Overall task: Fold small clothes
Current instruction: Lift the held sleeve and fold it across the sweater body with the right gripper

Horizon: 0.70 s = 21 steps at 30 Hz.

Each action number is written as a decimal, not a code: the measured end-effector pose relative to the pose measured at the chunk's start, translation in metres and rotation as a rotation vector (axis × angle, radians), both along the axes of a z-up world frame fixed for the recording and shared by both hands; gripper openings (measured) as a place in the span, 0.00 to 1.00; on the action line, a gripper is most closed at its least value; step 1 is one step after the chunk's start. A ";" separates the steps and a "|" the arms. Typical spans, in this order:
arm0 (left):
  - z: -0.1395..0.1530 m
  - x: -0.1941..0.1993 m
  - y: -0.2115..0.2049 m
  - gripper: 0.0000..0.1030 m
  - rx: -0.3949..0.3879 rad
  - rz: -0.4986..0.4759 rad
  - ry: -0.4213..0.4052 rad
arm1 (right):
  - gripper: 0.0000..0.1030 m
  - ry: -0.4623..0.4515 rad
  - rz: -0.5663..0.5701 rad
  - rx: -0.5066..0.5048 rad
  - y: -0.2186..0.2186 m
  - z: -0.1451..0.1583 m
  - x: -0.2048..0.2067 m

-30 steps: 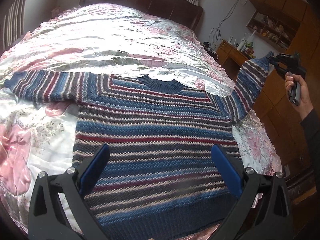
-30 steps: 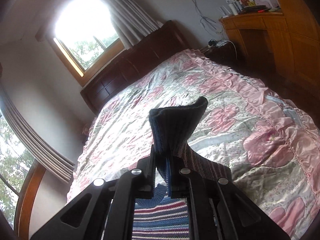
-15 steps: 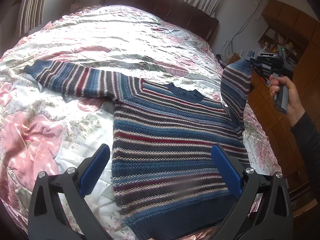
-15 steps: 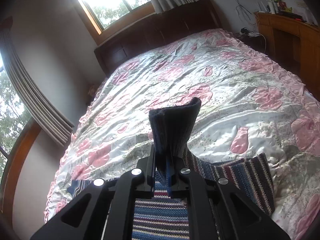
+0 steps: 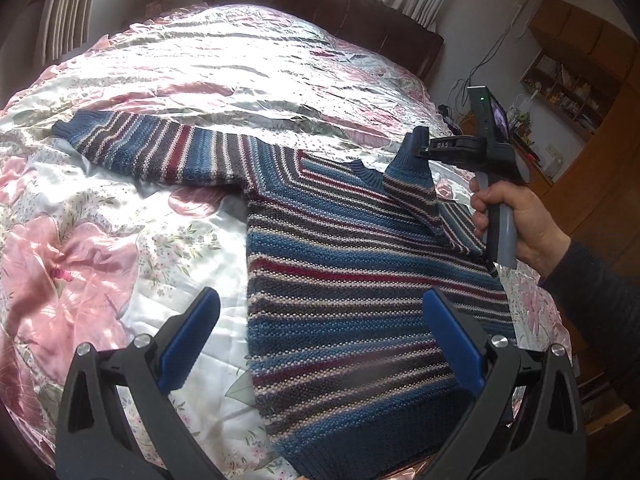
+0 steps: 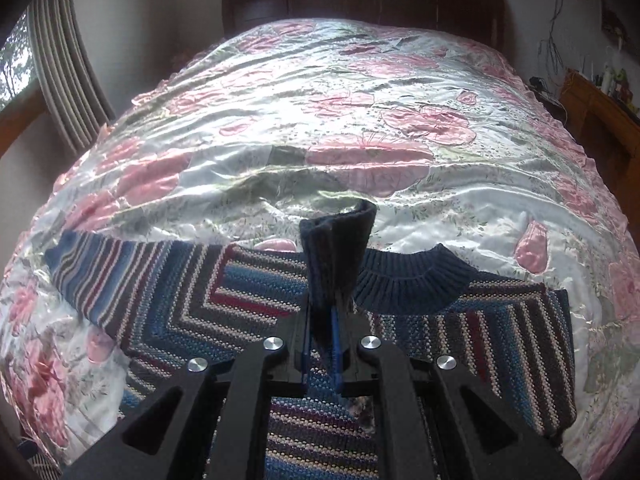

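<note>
Striped sweater (image 5: 360,280) spread flat, front up, across the near part of a floral satin bedspread (image 5: 120,240), hem toward the bed's near edge, collar (image 6: 412,284) toward the dark headboard (image 5: 320,12). Plenty of bare bedspread beyond the collar and to the left of the body. Left sleeve (image 5: 160,152) stretched straight out over the quilt, cuff well clear of the bed's side. Right sleeve (image 5: 416,188) lifted off the bed and drawn in over the right shoulder, its navy cuff (image 6: 336,256) pinched tight between the closed jaws of the right gripper (image 6: 320,360), held by a hand (image 5: 516,220) in a dark cuffed sleeve. Left gripper (image 5: 320,344) hanging above the lower body of the sweater, blue pads (image 5: 188,344) spread wide, nothing between them.

Hem corner at lower right hidden behind the left gripper's frame; lower part of the sweater cut off by the right gripper's body in the right wrist view. Fold under the raised sleeve hard to make out.

Wooden cabinets (image 5: 592,80) and shelves close along the bed's right side, cables on the wall, curtains (image 6: 68,80) at left
</note>
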<state>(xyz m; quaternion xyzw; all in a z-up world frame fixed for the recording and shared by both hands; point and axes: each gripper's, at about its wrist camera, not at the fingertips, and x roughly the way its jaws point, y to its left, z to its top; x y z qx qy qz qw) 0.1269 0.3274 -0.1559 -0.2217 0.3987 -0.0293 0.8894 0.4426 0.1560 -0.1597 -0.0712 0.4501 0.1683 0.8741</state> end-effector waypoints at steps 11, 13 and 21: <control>-0.019 0.007 -0.002 0.97 0.000 -0.006 0.037 | 0.08 -0.031 0.121 -0.312 0.072 -0.069 -0.027; -0.020 0.007 -0.002 0.97 0.001 -0.005 0.040 | 0.08 -0.009 0.146 -0.324 0.079 -0.077 -0.030; -0.027 0.004 0.008 0.97 -0.032 0.016 0.039 | 0.48 0.188 0.159 0.036 0.033 -0.066 -0.015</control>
